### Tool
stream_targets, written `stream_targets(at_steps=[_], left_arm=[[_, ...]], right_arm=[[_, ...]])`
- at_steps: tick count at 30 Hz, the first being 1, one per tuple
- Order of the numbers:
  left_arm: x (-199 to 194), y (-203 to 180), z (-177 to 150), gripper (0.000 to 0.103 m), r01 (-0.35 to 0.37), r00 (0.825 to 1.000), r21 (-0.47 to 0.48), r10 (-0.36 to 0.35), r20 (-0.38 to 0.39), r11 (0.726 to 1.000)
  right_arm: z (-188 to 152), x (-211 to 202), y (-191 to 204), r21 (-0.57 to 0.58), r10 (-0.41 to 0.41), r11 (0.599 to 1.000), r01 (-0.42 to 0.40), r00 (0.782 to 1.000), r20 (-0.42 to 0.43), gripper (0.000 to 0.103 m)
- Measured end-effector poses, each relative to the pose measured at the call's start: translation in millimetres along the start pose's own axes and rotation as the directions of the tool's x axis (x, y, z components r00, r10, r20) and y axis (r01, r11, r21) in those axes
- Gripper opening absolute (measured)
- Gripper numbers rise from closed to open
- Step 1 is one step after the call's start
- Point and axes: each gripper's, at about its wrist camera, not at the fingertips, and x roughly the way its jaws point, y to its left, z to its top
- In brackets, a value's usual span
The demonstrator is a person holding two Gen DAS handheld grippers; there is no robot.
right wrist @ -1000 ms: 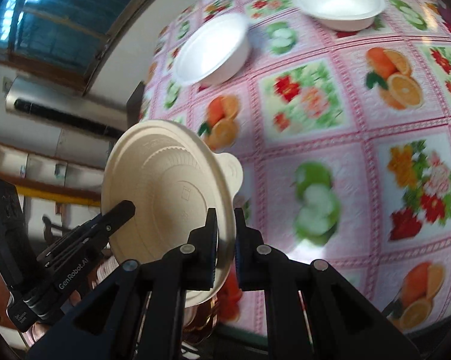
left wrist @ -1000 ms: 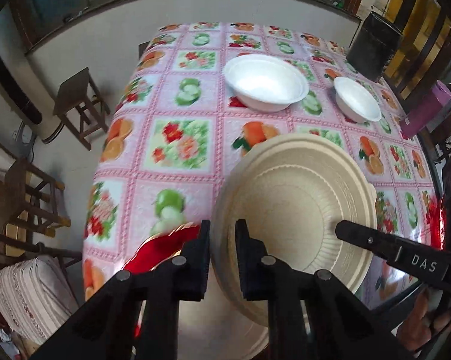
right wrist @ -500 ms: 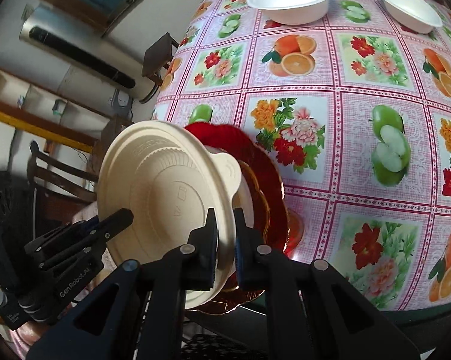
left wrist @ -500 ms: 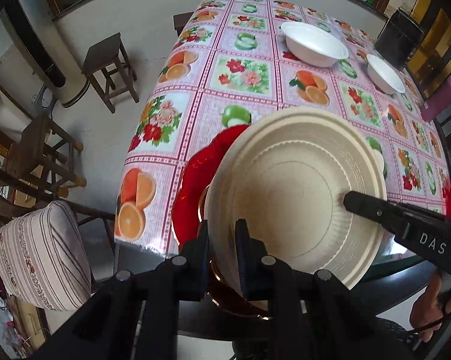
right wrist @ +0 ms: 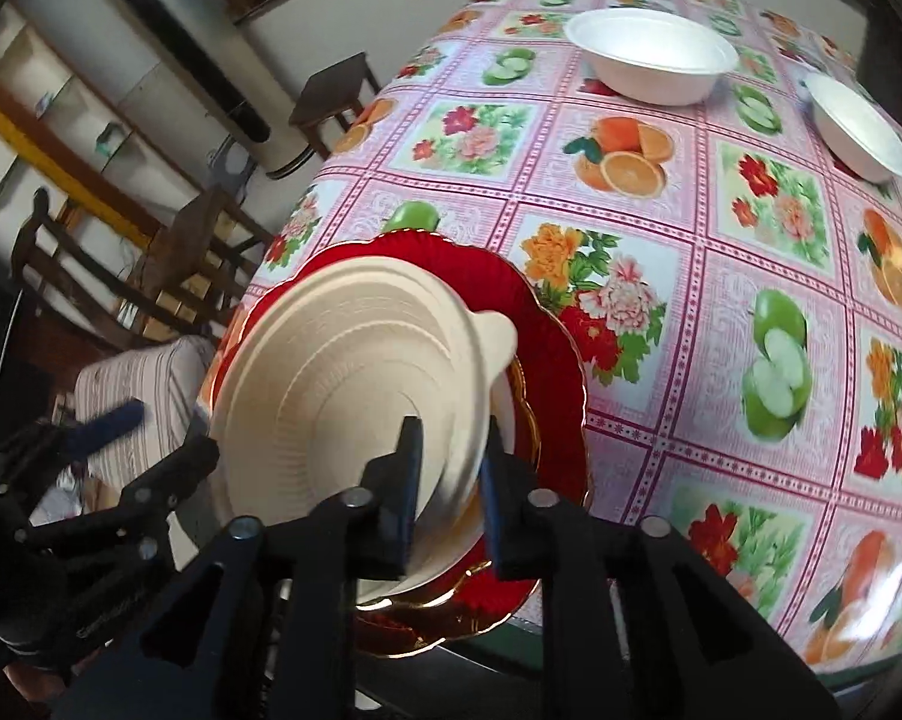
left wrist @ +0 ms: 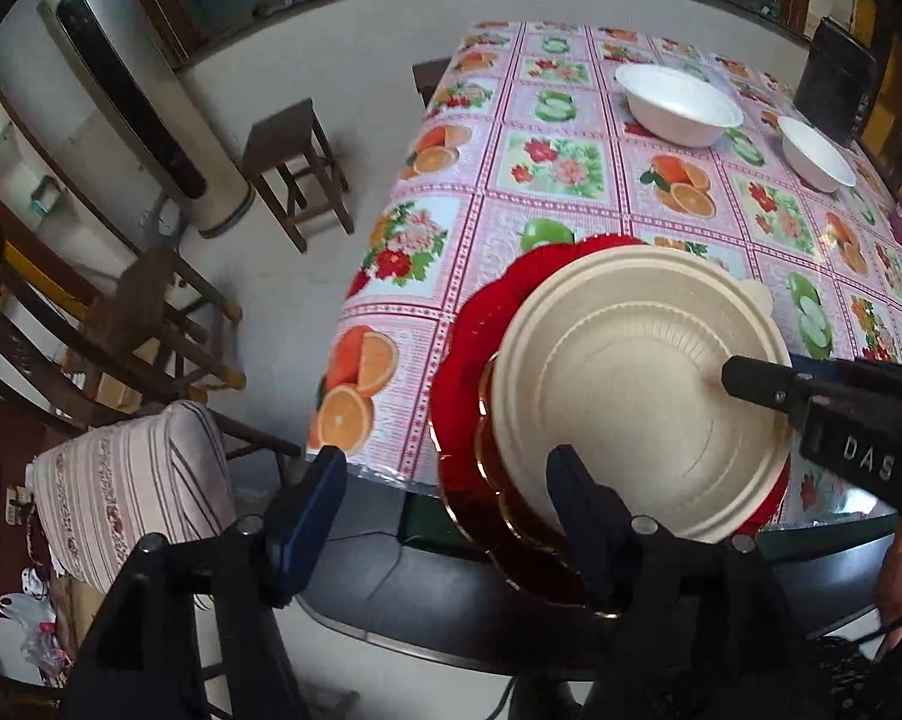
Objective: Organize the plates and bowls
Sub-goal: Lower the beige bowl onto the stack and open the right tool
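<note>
A surface (left wrist: pixel 577 192) under a pink tablecloth printed with fruit and flowers fills the upper right of both wrist views. At its near corner lies a red plate (left wrist: pixel 481 324) with a scalloped gold edge, part of it hanging over the edge of the surface. A cream plate (left wrist: pixel 631 390) with a small tab on its rim rests on top, with a darker red and gold rim showing between the 2. In the left wrist view this stack sits at about 4 o'clock from centre. A large white bowl (left wrist: pixel 679 102) stands at 1 o'clock, far across the cloth, and a smaller white bowl (left wrist: pixel 817 150) stands just beyond it toward 2 o'clock, well apart from the plates.

The left tongs (left wrist: pixel 447 498) are opening and stand wide; 1 finger overlaps the cream plate's near rim, the other hangs off to the side over the floor, and neither presses on it. The right tongs (right wrist: pixel 447 480) are opening but narrow, with the cream plate's rim in the gap; whether a pad touches it is unclear through the blur.
</note>
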Motion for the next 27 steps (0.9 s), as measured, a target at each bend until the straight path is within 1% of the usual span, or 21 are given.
stream_targets(at_steps=[3,5,7,9,10,12,14,18,20,22,24,27], left_arm=[[-9.0,4.9,-0.6,0.074,-0.015,0.999,0.003,0.015,0.033,1.0],[-11.0,8.7,2.0,0.075,-0.009,0.999,-0.014,0.009,0.038,1.0],[-12.5,11.9,6.0,0.075,0.002,0.999,-0.037,-0.001,0.044,0.999],[-14.3,13.4,9.4,0.075,0.012,0.999,-0.049,-0.009,0.052,0.999],[-15.3,14.8,11.0,0.075,0.016,0.998,-0.054,-0.013,0.055,0.998],[-17.3,16.2,12.6,0.075,0.02,0.998,-0.066,-0.016,0.061,0.998],[-20.0,17.6,14.2,0.075,0.032,0.997,-0.075,-0.027,0.069,0.997],[-21.4,17.9,13.3,0.078,0.05,0.996,-0.079,-0.044,0.071,0.996],[-18.2,16.3,12.5,0.079,0.054,0.997,-0.072,-0.05,0.058,0.996],[-16.3,15.2,11.5,0.079,0.06,0.997,-0.071,-0.057,0.045,0.996],[-16.9,16.1,11.8,0.079,0.073,0.997,-0.073,-0.07,0.041,0.995],[-21.7,20.9,13.9,0.079,0.082,0.995,-0.07,-0.079,0.055,0.994]], right_arm=[[0.3,-6.5,-10.5,-0.003,0.05,0.999,-0.05,0.999,0.0,0.025],[-0.4,-7.3,-18.7,0.034,0.103,0.994,-0.102,0.995,-0.013,0.029],[-1.4,-6.3,-21.8,0.067,0.133,0.989,-0.131,0.991,-0.024,0.03],[-0.6,-7.2,-17.5,0.054,0.145,0.988,-0.144,0.989,-0.025,0.032],[-0.6,-9.9,-11.8,0.025,0.154,0.988,-0.154,0.988,-0.026,0.032],[0.1,-14.6,-4.9,-0.025,0.151,0.988,-0.152,0.988,-0.022,0.032],[3.2,-23.3,-6.8,-0.042,0.139,0.99,-0.138,0.99,0.013,0.032],[8.6,-35.5,-26.4,0.005,0.13,0.991,-0.131,0.99,0.061,0.033],[7.1,-39.4,-38.9,0.054,0.132,0.989,-0.136,0.988,0.079,0.033],[3.1,-38.6,-43.1,0.079,0.134,0.987,-0.14,0.988,0.072,0.033],[-0.4,-40.1,-42.2,0.076,0.129,0.988,-0.134,0.989,0.075,0.033],[-5.7,-48.5,-49.9,0.121,0.131,0.982,-0.144,0.985,0.108,0.033]])
